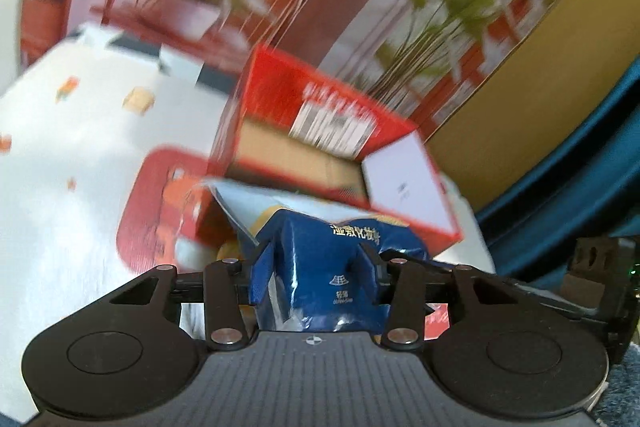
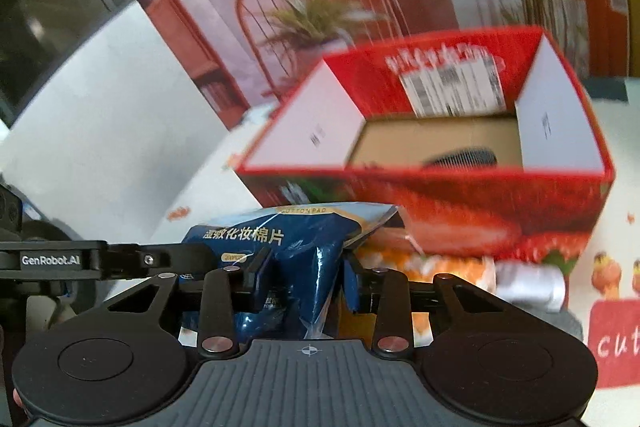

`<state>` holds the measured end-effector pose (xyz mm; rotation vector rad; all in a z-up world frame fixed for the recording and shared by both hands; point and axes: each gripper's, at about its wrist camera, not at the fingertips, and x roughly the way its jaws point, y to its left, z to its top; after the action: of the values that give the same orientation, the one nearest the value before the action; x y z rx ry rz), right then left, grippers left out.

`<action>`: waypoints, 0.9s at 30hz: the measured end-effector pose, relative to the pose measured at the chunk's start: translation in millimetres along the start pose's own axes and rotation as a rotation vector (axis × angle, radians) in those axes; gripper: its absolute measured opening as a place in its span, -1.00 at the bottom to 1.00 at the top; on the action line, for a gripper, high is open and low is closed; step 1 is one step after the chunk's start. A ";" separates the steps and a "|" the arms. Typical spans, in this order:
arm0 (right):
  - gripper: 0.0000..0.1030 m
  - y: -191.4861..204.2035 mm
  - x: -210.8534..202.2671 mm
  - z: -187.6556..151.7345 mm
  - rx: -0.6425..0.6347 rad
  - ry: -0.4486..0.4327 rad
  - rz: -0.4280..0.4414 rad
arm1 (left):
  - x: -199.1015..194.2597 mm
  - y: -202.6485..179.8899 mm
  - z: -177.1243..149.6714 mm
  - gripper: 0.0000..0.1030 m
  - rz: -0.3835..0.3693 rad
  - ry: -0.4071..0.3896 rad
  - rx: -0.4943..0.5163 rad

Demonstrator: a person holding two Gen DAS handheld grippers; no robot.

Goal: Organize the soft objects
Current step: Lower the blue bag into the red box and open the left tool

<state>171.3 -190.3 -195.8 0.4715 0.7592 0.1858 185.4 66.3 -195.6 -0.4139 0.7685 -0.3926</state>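
A white cloth with small orange cartoon prints covers the surface (image 2: 120, 131), and the open red carton (image 2: 472, 163) standing on it serves as the landmark. The carton's flaps are raised, white on their inner faces, a barcode label is stuck to the far inner wall, and a dark ribbed thing lies on its brown floor. In front of the carton, nearer the cameras, a blue bag of cotton pads (image 2: 304, 247) is held between both tools. The left claw (image 1: 316, 267) is clenched on one end of the bag, its plastic creased between the pads. The right claw (image 2: 306, 271) grips the bag too, pinching a narrow fold. The left tool's black body reaches in from the left edge of the right wrist view. Beside the carton's front wall lie an orange-and-white soft thing (image 2: 460, 267) and a white roll (image 2: 532, 283); a red mat (image 1: 156, 211) lies under the carton's left side. Behind the carton stand a red wire-backed chair (image 2: 316, 11), a potted plant (image 2: 320, 23) and tall green stems against a pink wall. Both views are motion-blurred.
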 end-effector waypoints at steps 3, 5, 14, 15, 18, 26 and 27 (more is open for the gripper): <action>-0.36 4.8 -11.5 13.6 -0.008 -0.043 0.020 | -8.5 -17.1 11.4 -0.09 -0.006 -0.047 0.057; -0.36 8.0 -19.3 24.6 -0.025 -0.079 0.025 | -11.9 -29.4 21.3 -0.09 -0.005 -0.079 0.105; -0.36 4.8 -40.3 86.4 -0.095 -0.249 0.005 | 8.6 -66.3 74.6 -0.09 -0.024 -0.197 0.240; -0.36 3.0 -39.6 93.4 -0.104 -0.259 -0.005 | 14.4 -69.3 81.1 -0.09 -0.022 -0.191 0.248; -0.36 -9.1 -30.2 114.2 -0.117 -0.264 -0.038 | 42.6 -76.4 101.1 -0.09 -0.020 -0.155 0.264; -0.36 -63.7 37.6 135.3 -0.051 -0.104 -0.142 | 140.6 -61.5 113.3 -0.09 0.048 0.068 0.220; -0.36 -70.7 45.8 134.3 -0.033 -0.077 -0.152 | 148.1 -58.8 110.6 -0.09 0.064 0.088 0.230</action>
<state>297.6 -283.5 -173.3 0.3855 0.7128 0.0377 352.3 -31.5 -181.1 -0.1573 0.8103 -0.4363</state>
